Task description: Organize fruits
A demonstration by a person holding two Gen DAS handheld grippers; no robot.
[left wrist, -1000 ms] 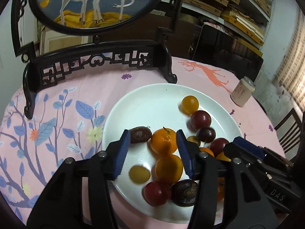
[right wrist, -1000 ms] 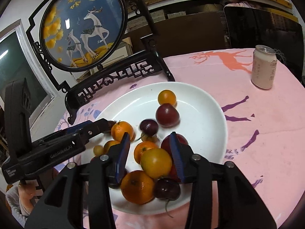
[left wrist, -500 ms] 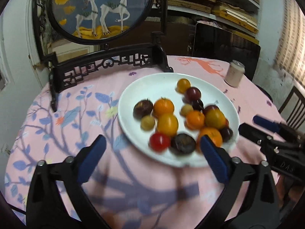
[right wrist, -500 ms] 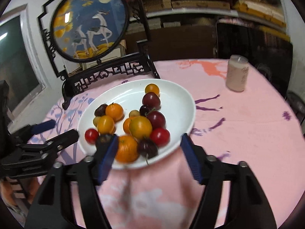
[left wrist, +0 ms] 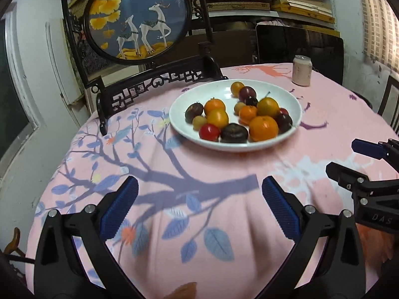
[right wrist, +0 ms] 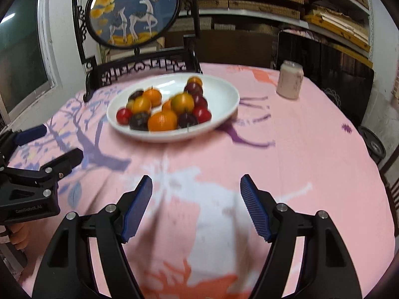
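Note:
A white plate (left wrist: 189, 99) (right wrist: 224, 92) on the pink tablecloth holds several fruits: oranges (left wrist: 263, 128) (right wrist: 162, 121), dark plums (left wrist: 234, 132), red tomatoes (left wrist: 209, 131) and small yellow ones. My left gripper (left wrist: 199, 200) is open and empty, held back over the cloth near the front edge, well short of the plate. My right gripper (right wrist: 196, 200) is open and empty too, also short of the plate. Each gripper shows at the side of the other's view, the right one (left wrist: 359, 159) and the left one (right wrist: 47, 144).
A black carved stand with a round deer screen (left wrist: 139, 17) (right wrist: 134, 12) rises behind the plate. A pale can (left wrist: 302, 70) (right wrist: 290, 79) stands at the back right. A dark chair back (left wrist: 299, 49) and shelves lie beyond the round table.
Both grippers have pulled back from over the plate toward the table's front edge and opened wide. The fruits stay on the plate.

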